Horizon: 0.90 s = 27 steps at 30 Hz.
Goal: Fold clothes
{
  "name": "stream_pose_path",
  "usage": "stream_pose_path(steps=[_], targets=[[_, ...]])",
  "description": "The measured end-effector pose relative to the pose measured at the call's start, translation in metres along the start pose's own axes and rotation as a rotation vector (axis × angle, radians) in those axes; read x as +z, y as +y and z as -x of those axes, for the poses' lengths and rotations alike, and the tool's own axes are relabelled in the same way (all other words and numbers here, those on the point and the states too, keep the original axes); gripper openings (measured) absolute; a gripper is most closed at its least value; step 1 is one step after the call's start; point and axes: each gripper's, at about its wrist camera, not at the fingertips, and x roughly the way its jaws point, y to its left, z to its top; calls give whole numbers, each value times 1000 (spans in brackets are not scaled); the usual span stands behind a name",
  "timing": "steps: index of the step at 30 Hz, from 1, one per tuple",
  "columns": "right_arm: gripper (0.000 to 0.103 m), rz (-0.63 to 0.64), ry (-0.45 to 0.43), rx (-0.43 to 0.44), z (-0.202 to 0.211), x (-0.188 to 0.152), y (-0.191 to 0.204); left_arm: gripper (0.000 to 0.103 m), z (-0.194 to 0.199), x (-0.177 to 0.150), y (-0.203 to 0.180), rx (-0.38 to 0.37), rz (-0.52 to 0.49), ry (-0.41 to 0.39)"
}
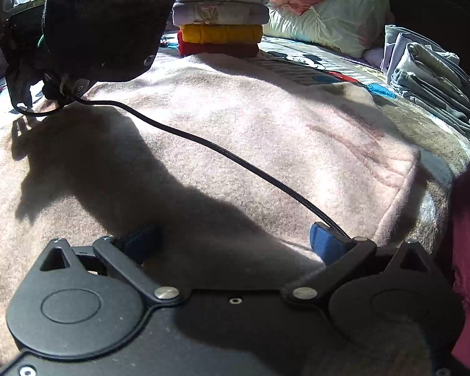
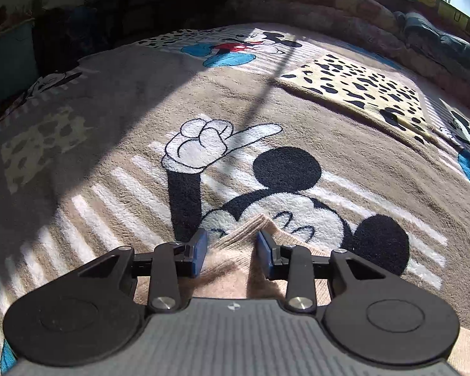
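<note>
Black cable crosses pink garment; folded stack behind.

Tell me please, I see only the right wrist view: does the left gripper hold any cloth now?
Observer: No. The left gripper is open over a pink fleece garment and grips nothing.
Operator: Does something lie on that garment?
Observer: Yes. A black cable runs across it, from near the gripper toward the far left of the view.
Operator: Where are the folded clothes?
Observer: A folded stack with red and yellow layers at the bottom stands beyond the garment. A grey folded pile is at the right edge of the view.
</note>
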Motion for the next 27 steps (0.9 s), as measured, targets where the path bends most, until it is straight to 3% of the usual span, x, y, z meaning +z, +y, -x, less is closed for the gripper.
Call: stream_pose_path(steps=[2,5,8,10,14,17,22,27], targets=[[37,-61,-54,66,21,1,-2,102,0,0,1,-10,-9,4],[43,-124,-110,147,73,-17,-10,102,2,1,-1,-8,-22,10],[49,-123,-159,137,136,-64,-24,102,3,1,-4,-3,-32,17],[50,-188,-188,121,184,-111,-47,102,5,1,-4,-4,-34,21],[51,-425,-254,-25,265,-224,-101,102,9,2,-7,4,-47,22],[52,-518,-267,-130,299,-296,-115,102,17,1,-11,12,-58,-9],[51,-569,-296,-208,330,-375,-97,101,28,-4,-21,-3,-68,-68],[51,-500,-235,-303,340,-422,-73,102,19,-11,-30,-12,-98,-2]])
